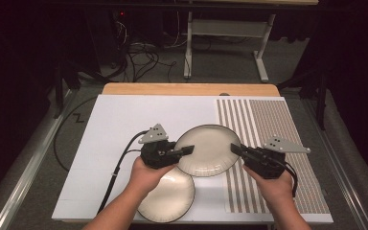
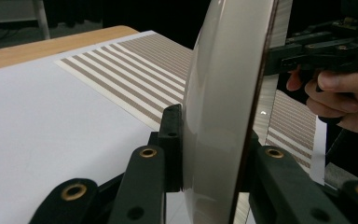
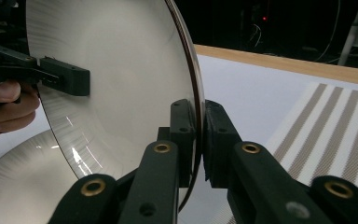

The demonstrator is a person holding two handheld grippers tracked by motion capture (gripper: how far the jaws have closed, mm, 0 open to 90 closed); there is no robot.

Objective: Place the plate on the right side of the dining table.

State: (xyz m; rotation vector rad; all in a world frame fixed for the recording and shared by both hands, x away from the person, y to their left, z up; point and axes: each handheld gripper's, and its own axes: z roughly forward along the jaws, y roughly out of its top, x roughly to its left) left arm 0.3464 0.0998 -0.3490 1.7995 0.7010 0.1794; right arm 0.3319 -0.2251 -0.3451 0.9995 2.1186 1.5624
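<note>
Above table (image 1: 124, 124): left tool (image 1: 189, 150), right tool (image 1: 234, 148) each pinching upper plate (image 1: 206, 148) rim.

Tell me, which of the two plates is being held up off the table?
The farther plate, clamped at opposite rims by the left gripper and right gripper. The nearer plate lies flat, ungripped.

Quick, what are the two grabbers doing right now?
Left gripper: shut on the raised plate, left rim.
Right gripper: shut on the same plate, right rim.
</note>
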